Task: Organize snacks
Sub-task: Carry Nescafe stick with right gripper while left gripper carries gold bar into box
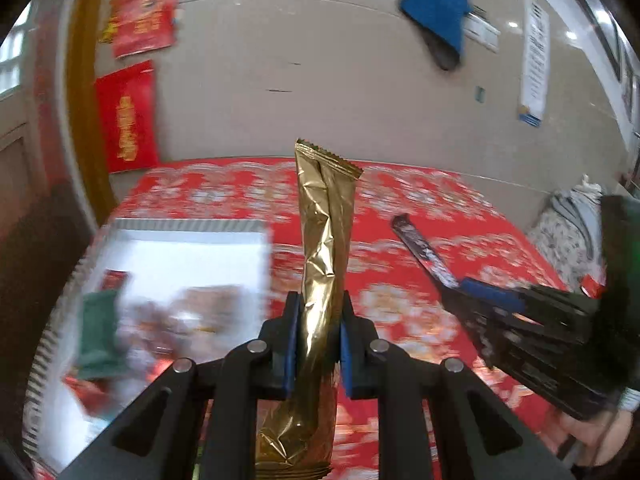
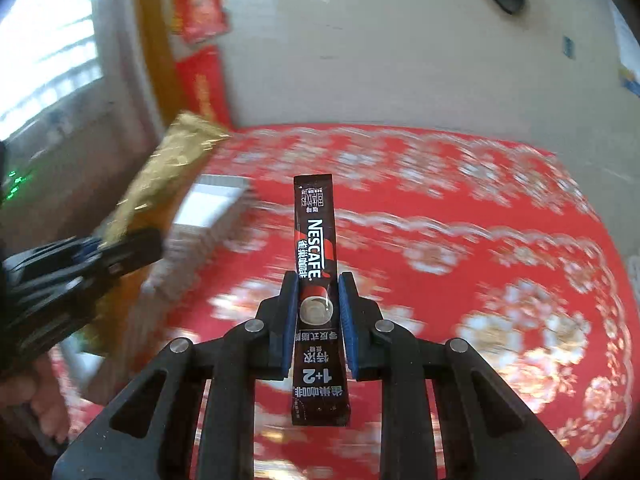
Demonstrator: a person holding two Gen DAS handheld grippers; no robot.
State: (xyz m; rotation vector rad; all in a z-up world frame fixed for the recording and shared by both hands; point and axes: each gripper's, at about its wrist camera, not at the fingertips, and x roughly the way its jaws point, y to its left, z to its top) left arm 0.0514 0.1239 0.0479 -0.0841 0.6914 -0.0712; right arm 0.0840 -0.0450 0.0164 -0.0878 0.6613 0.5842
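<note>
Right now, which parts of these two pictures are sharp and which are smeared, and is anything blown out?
Left wrist view: the gold packet and the left gripper are sharp; the white tray and red tablecloth are motion-smeared. Right wrist view: the Nescafe stick in the right gripper is crisp with legible print; the cloth streaks, and the window is blown out.

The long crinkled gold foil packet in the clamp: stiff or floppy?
The gold foil packet probably is fairly stiff: it stands upright above the left gripper without drooping. Its creases suggest it dents easily. The shiny foil may be slippery.
</note>
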